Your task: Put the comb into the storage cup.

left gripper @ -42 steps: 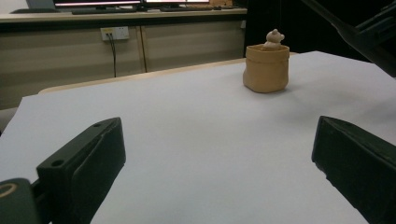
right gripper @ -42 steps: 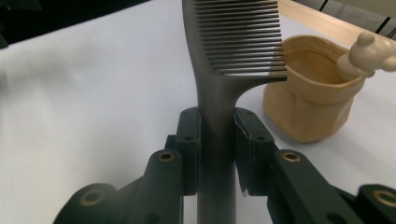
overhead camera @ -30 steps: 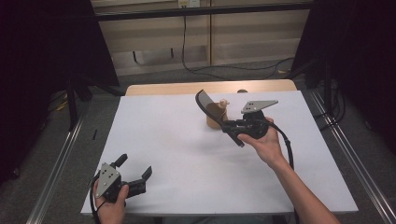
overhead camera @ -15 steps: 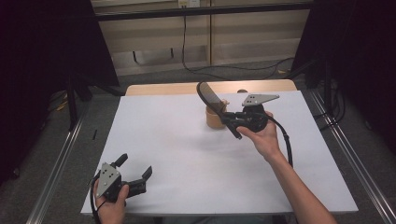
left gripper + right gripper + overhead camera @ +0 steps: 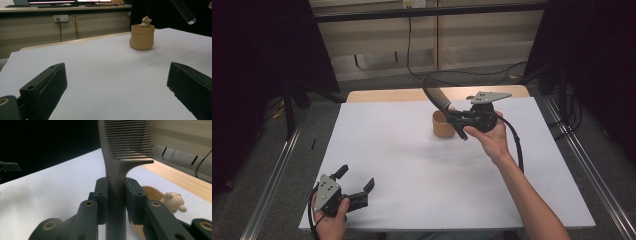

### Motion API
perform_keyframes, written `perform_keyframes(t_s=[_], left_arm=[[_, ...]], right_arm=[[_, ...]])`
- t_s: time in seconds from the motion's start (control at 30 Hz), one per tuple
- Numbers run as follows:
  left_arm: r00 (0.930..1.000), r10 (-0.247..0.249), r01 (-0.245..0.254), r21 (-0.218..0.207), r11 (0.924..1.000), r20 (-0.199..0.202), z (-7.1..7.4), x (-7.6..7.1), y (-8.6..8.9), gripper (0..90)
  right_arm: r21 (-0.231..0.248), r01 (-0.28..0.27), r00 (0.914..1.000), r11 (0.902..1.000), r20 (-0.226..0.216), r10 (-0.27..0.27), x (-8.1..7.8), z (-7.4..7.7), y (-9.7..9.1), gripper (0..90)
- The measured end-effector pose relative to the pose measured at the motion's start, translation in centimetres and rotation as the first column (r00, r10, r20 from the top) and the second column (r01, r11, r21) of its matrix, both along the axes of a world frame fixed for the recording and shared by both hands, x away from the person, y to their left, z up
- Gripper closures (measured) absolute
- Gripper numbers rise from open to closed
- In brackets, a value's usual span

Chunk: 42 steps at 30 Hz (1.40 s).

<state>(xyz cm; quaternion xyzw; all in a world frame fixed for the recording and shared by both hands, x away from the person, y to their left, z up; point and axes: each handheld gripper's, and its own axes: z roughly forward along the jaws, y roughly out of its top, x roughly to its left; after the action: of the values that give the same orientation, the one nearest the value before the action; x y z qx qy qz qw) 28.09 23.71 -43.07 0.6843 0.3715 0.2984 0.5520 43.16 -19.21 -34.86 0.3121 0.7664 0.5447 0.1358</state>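
Right hand-held gripper [image 5: 460, 120] pinches the handle of a dark grey plastic comb [image 5: 435, 96], pads clamped on both sides of it; comb is held in the air above the far middle of the white-covered table [image 5: 412, 165], teeth end up and to the left. Small tan pouch-shaped cup [image 5: 442, 125] with a pale bear figure [image 5: 145, 21] inside stands just below and beside the comb's handle end. Left hand-held gripper [image 5: 357, 187] sits low at the near left corner, jaws spread, nothing between them.
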Motion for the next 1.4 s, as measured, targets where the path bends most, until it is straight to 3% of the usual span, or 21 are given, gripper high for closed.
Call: perform_keyframes(t_s=[0.7,0.93,1.1,1.4], left_arm=[[1.0,-0.002,0.002,0.001,1.0,0.0,0.0,-0.1,0.0,2.8],[1.0,-0.002,0.002,-0.003,1.0,0.0,0.0,0.0,0.0,2.8],[1.0,-0.006,0.006,-0.002,1.0,-0.002,0.0,0.0,-0.1,2.9],[1.0,-0.006,0.006,-0.003,1.0,-0.002,0.0,-0.1,0.0,2.9]], right_arm=[[-0.016,0.011,0.9985,0.9998,0.054,-0.01,2.5,0.7,1.3,72.5],[-0.025,0.02,0.9983,0.9995,0.056,-0.018,3.5,0.6,1.8,72.5],[-0.007,0.016,0.9979,0.9998,0.062,-0.016,4.0,0.4,2.2,72.5],[-0.031,0.029,0.9986,0.9991,0.045,-0.027,5.0,0.2,2.6,72.5]])
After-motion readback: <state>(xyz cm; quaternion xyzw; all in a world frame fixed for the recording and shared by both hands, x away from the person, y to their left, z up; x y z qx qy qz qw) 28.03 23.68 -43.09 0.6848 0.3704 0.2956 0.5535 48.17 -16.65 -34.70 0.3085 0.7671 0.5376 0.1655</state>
